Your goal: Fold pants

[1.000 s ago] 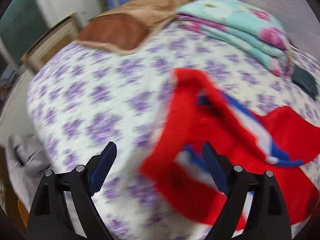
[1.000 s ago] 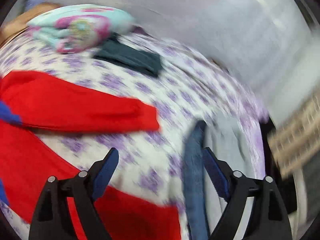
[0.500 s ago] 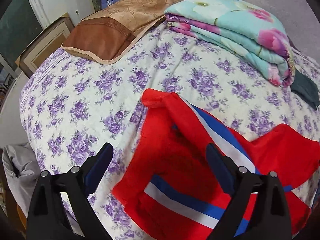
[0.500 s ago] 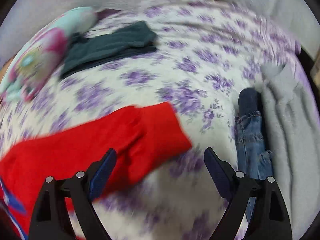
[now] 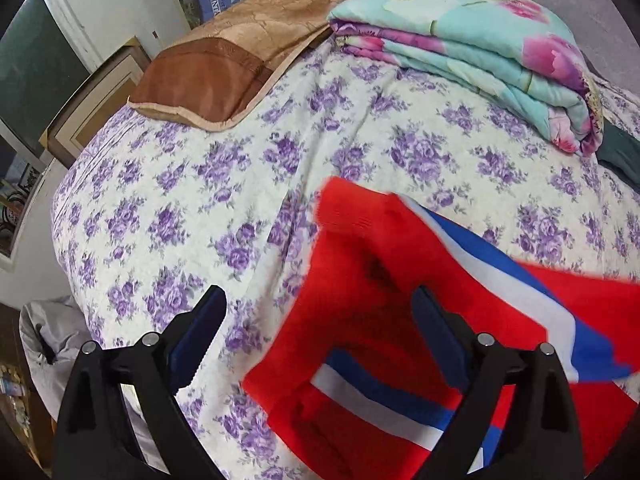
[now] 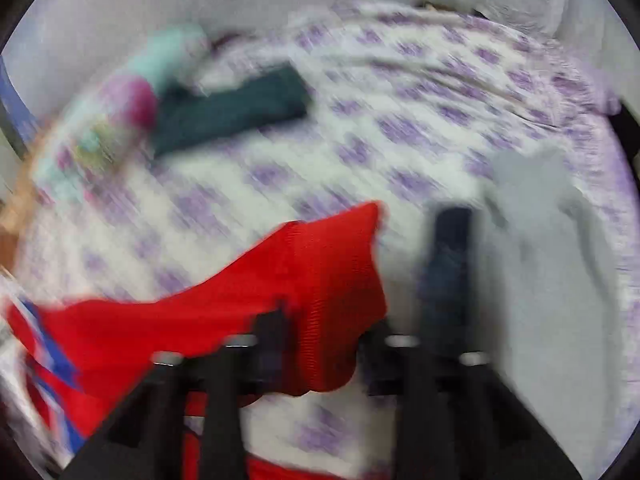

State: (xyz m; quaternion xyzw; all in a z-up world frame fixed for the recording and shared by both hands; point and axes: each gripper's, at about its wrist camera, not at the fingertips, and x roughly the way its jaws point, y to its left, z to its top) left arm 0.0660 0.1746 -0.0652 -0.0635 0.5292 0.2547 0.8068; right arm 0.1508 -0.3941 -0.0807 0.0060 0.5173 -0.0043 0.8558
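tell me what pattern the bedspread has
Cream bedspread with purple flowers, clearest in the left wrist view.

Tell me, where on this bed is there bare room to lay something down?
Bare sheet lies between the brown pillow, folded quilt and red pants. Crowded: the far edge by the dark cloth, and beside the grey garment.

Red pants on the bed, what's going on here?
A person with a gripper in each hand is folding red pants with blue and white stripes on a purple-flowered bedspread. The right gripper looks closed on a pant leg's cuff end, though that view is motion-blurred. The left gripper is open and empty over the pants' other end. The pants are crumpled, not neatly folded yet. A folded floral quilt and a brown pillow lie further back.
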